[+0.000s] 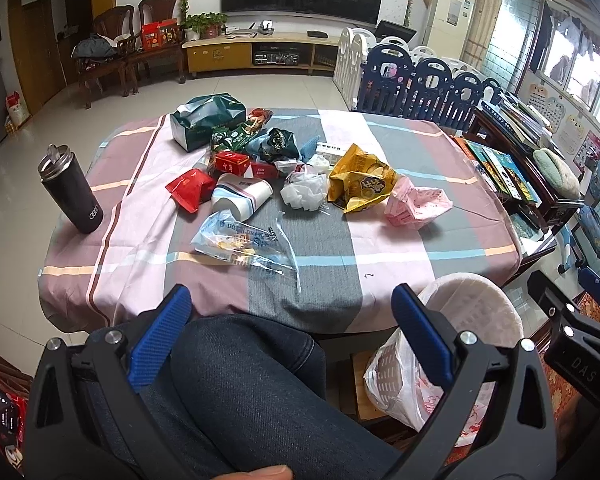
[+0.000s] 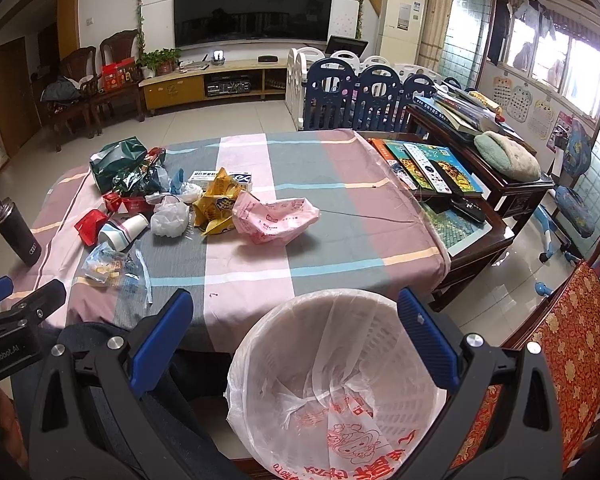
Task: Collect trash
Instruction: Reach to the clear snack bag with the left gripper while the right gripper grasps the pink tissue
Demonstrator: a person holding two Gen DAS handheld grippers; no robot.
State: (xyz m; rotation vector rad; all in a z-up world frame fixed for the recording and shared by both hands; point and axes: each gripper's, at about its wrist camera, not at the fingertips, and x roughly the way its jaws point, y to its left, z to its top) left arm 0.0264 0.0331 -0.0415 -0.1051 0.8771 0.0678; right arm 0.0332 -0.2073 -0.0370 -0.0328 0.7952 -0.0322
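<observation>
While both tools sit low at the near edge of the table (image 1: 380, 128), we note the left gripper (image 1: 292, 304) with its blue fingers (image 1: 160, 336) spread wide and holding nothing, above a denim-clad knee (image 1: 240, 380). Our right gripper (image 2: 296, 308) is likewise spread and empty, poised over the white lined trash basket (image 2: 380, 312), which stands on the floor just beside the table's near edge. From the left wrist view, trash is heaped at 12 o'clock on the checked cloth: a clear plastic wrapper (image 1: 236, 240) nearest, a paper cup (image 1: 244, 196) on its side, a crumpled white bag (image 1: 304, 192), a yellow chip bag (image 1: 360, 184), a pink bag (image 1: 416, 204) and a green tissue pack (image 1: 204, 116) farthest back. A black tumbler (image 1: 72, 192) stands upright at 10 o'clock, apart from the heap.
</observation>
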